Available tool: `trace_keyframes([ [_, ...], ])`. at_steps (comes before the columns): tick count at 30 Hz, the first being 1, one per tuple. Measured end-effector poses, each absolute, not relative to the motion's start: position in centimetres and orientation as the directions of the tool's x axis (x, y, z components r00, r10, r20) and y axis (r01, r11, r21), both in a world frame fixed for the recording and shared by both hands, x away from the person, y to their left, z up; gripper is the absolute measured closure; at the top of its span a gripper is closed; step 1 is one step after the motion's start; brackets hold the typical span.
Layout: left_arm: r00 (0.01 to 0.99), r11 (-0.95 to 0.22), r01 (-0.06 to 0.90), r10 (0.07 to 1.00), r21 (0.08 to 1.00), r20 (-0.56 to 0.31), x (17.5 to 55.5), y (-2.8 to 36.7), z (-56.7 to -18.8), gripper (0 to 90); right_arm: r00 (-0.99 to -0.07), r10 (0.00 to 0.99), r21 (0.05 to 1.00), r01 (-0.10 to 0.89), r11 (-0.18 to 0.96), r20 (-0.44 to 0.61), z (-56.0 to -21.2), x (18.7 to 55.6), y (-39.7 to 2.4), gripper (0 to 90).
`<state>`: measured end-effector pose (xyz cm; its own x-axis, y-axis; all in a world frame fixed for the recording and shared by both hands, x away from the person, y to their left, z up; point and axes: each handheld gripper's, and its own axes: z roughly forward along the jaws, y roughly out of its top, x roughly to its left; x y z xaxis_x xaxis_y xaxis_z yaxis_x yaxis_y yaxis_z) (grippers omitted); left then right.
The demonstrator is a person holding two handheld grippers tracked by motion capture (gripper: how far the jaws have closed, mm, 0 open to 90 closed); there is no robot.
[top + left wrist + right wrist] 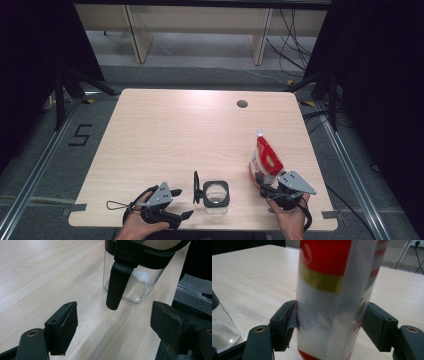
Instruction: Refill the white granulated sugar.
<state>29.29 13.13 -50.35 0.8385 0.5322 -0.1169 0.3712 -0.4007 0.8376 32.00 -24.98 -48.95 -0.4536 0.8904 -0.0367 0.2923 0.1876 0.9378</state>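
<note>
Standing upright near the table's right front corner, the red and white pouch [265, 161] has a small white cap at its top and sits between the two jaws of the right gripper [263, 184], low on its body. In the right gripper view the pouch [329, 302] is flanked by both pads: the pad on that view's left touches the film, the one on its right sits just beside it, contact hard to judge, so a firm clamp cannot be confirmed. A hand [290, 217] holds this gripper from the table's front edge. Just left of the pouch, near the front edge at centre, is a clear glass jar [216, 196] with a black square collar and its black lid swung up on the left side. In the left gripper view the jar [136, 277] shows a little white powder on its floor, and a black latch arm hangs down its near wall. The left gripper [179, 202] rests low by the front edge, just left of the jar, jaws spread wide with bare table [50, 277] between them, nothing held. The other hand [140, 225] grips it from below.
</note>
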Motion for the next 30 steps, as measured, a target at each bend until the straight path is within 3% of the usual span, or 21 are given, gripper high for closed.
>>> trace_keyframes([
  [6,0.849,-0.434,0.353,0.520,0.829,-0.090,29.4,13.2,-50.4,21.9,-0.498,0.867,0.934,0.303,0.190,-0.016,-48.9,32.3,-25.5,33.6],
  [11,0.847,-0.410,0.369,0.519,0.834,-0.120,29.2,13.1,-50.3,22.1,-0.548,0.836,0.925,0.328,0.193,0.020,-48.7,32.6,-26.4,34.0],
  [21,0.849,-0.421,0.360,0.517,0.833,-0.105,29.3,13.1,-50.4,22.4,-0.710,0.703,0.933,0.226,0.279,-0.038,-48.7,34.8,-28.7,34.2],
  [27,0.849,-0.419,0.362,0.518,0.833,-0.108,29.3,13.1,-50.4,22.5,-0.703,0.711,0.927,0.253,0.276,-0.020,-48.6,34.5,-28.3,33.7],
  [30,0.846,-0.410,0.366,0.520,0.835,-0.115,29.3,13.1,-50.4,22.4,-0.662,0.747,0.937,0.225,0.266,-0.053,-48.6,34.2,-27.9,23.5],
])
